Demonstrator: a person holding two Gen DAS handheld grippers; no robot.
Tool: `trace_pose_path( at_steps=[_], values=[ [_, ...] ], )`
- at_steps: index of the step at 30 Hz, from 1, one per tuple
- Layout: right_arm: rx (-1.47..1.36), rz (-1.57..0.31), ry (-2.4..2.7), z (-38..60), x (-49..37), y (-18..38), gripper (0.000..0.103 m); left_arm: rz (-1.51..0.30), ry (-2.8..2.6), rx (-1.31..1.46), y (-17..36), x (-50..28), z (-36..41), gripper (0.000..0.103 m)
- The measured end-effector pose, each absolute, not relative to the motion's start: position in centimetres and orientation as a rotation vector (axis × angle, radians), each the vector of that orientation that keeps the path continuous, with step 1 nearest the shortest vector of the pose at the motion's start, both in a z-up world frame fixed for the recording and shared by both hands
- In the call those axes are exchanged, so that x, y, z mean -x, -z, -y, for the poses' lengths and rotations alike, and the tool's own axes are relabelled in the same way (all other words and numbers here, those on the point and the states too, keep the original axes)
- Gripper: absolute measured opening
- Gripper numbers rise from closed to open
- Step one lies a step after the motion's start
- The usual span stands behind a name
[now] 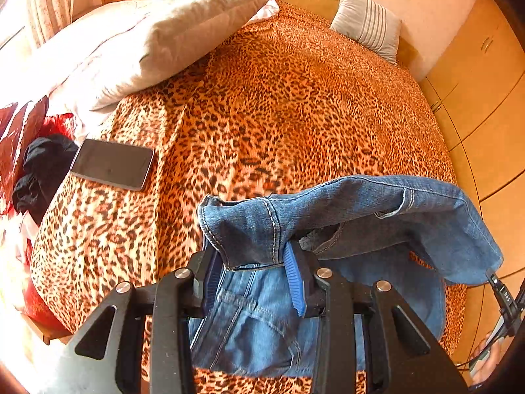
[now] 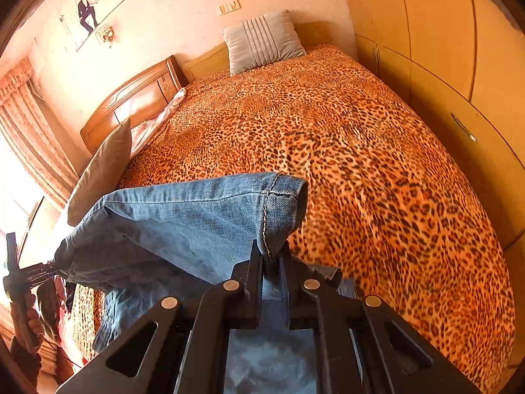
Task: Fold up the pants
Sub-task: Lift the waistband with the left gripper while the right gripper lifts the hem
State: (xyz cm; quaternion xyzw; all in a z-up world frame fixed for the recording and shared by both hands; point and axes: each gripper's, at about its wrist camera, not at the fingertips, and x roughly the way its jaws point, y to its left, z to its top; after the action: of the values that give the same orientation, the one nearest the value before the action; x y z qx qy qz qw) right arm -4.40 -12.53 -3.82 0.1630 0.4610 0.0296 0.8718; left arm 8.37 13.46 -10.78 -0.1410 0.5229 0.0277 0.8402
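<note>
We found the left gripper (image 1: 259,262) and right gripper (image 2: 270,262) each clamped on the jeans (image 1: 344,210), fingers closed, above the bed (image 1: 295,98).

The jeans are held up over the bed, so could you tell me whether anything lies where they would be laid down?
Nothing visible does. Both grippers hold the jeans above bare bedspread; the phone lies off to the left.

Jeans (image 1: 328,216) in left hand-held gripper (image 1: 256,262)
</note>
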Motion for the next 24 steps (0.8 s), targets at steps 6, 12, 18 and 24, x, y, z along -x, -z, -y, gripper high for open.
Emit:
trace_pose_path(
  at_steps=[6,12,18,24],
  values=[
    [-0.303,-1.15,0.041,13.1,13.0,10.2,0.013,-1.374,-0.077,0.35,19.9,-3.2,-13.9,0.034],
    [-0.328,-1.306,0.137,14.0,17.9,13.3,0.027,-1.447,-0.096,0.41,21.2,0.8,-15.8,0.034],
    [-0.618,-1.25,0.109,15.5,20.4,11.6,0.071,-1.399,-0.016,0.572,19.7,2.9,-15.7,0.049],
    [-0.985,-1.334,0.05,13.4,18.6,17.5,0.071,-1.366,0.014,0.702,20.3,-0.1,-13.5,0.05]
  ],
)
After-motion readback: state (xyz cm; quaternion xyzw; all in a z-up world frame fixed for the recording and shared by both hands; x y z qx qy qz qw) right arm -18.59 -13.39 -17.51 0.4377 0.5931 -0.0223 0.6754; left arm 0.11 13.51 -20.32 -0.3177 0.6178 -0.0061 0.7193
